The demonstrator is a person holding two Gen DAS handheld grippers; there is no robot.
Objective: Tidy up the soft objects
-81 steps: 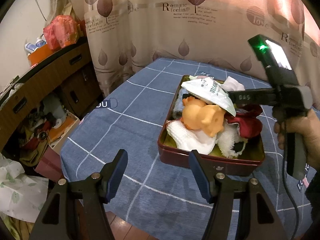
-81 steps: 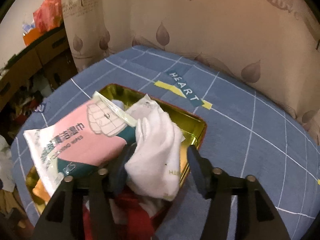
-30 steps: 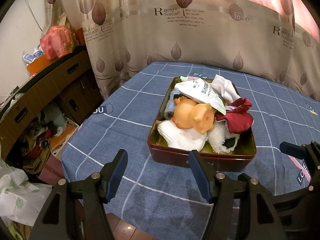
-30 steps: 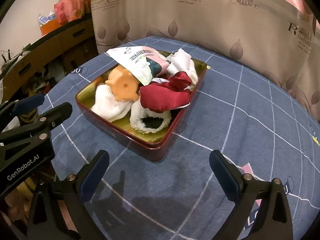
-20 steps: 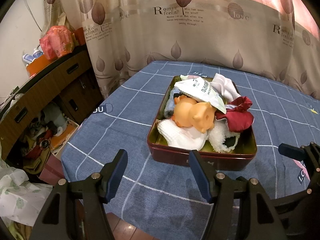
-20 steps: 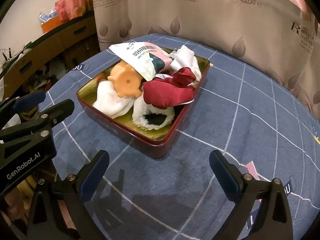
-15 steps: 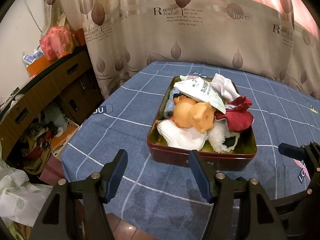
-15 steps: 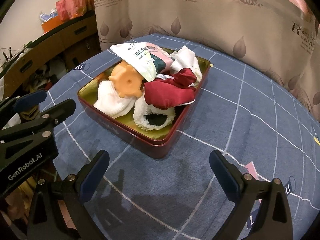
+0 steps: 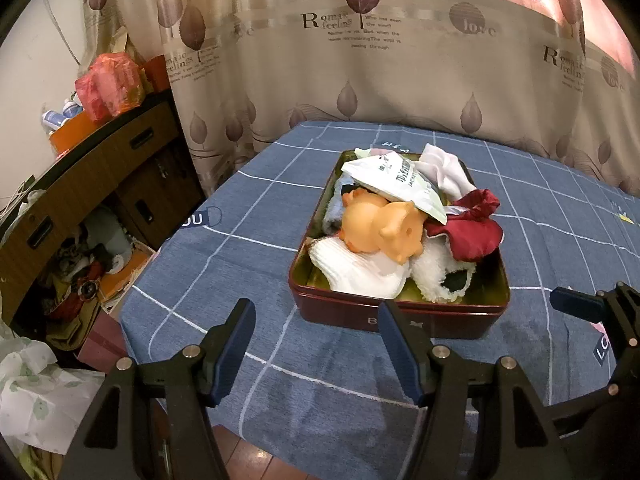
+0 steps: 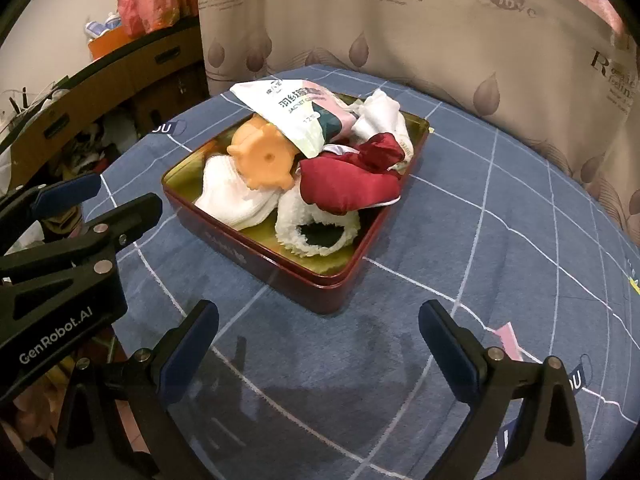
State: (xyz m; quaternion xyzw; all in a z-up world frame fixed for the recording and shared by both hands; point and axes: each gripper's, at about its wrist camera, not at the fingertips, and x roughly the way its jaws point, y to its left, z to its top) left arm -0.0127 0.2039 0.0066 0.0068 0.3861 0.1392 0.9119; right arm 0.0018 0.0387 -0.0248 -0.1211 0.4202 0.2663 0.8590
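A dark red tin (image 9: 400, 318) (image 10: 280, 270) with a gold inside stands on the blue checked tablecloth (image 9: 256, 220). Piled in it are an orange rubber pig (image 9: 380, 230) (image 10: 264, 160), a white wipes packet (image 9: 400, 182) (image 10: 292, 110), a dark red cloth (image 9: 468, 228) (image 10: 352, 180), white socks (image 9: 356, 268) (image 10: 236, 196) and a fluffy white piece (image 10: 316, 224). My left gripper (image 9: 316, 344) is open, low in front of the tin's near wall. My right gripper (image 10: 320, 348) is wide open and empty, short of the tin's near corner.
Leaf-print curtains (image 9: 360, 60) close off the far side. A wooden cabinet (image 9: 80, 184) with cluttered open shelves stands left of the table, red bags (image 9: 110, 88) on top. A crumpled white bag (image 9: 36, 400) lies at the lower left. The table edge runs just under the left gripper.
The right gripper let go of the packet and white sock in the tin, drew back toward the table's near side and opened wide. In the last second both views barely shift.
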